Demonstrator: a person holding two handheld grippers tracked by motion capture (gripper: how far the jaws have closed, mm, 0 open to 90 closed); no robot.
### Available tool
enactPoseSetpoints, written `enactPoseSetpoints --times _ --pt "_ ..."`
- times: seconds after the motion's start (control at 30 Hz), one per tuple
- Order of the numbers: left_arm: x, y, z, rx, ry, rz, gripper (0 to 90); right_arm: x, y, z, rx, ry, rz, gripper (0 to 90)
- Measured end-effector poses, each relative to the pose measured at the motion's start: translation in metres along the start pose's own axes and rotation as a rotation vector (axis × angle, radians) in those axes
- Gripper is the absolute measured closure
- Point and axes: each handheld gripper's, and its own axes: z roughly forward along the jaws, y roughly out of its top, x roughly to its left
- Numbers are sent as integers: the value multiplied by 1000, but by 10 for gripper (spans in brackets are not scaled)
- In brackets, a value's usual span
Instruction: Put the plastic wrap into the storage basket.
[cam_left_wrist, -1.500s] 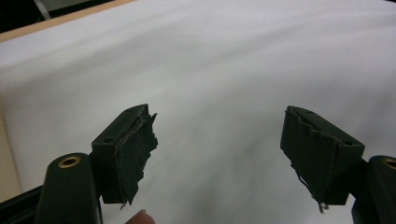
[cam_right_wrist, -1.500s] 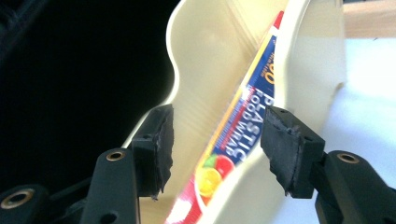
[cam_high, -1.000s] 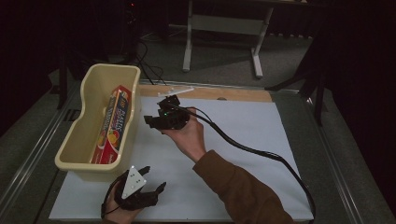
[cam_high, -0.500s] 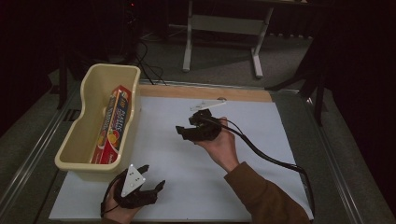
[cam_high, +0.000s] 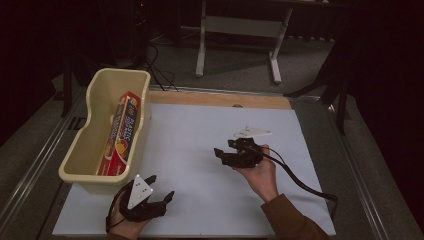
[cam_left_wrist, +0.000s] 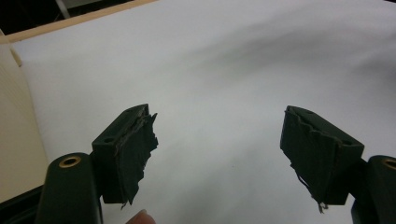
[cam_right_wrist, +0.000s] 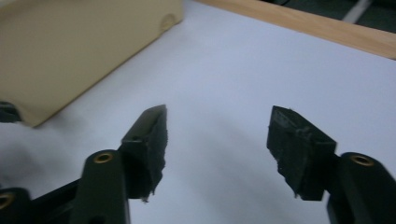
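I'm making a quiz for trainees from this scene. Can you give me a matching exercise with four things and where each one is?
Things:
1. box of plastic wrap
2. tub
3. left gripper
4. right gripper

Places:
A. at the table's near edge, just in front of the tub
B. over the middle of the white sheet
C. lying inside the tub
D. on the left side of the table

Pairs: 1-C, 2-D, 3-A, 4-B

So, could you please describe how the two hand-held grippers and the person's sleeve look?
Both are black. The left hand-held gripper carries a grey three-cornered plate with small dark dots. The right hand-held gripper has a similar pale plate and a black cable trailing over the white table sheet. The jaw pads are frayed at the edges. The sleeve is brown.
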Motion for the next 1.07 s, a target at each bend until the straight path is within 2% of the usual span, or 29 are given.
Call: enactPoseSetpoints --times 0.1,0.17,0.2,0.27,0.33,0.47,0.6,0.83,1.07 --pt "1 0 0 1 6 -5 255 -9 -17 -5 -6 -12 19 357" --pt "3 0 -1 -2 9 -7 255 -11 -22 -7 -9 -20 11 356" --pt "3 0 -1 -2 11 -9 255 -17 -35 -12 -15 -48 3 353" --pt "5 0 -2 -4 15 -13 255 -21 -45 -17 -26 -66 2 351" --pt "5 0 -2 -5 16 -15 255 -24 -50 -20 -31 -65 4 345" --pt "6 0 -3 -7 23 -17 255 -34 -73 -36 -92 -95 -8 326" --pt "7 0 -3 -12 29 -19 255 -43 -95 -52 -117 -102 -11 319" --pt "8 1 -4 -19 38 -22 255 -52 -115 -80 -178 -108 30 318" --pt "10 1 -5 -21 43 -24 254 -58 -122 -87 -197 -139 51 316"
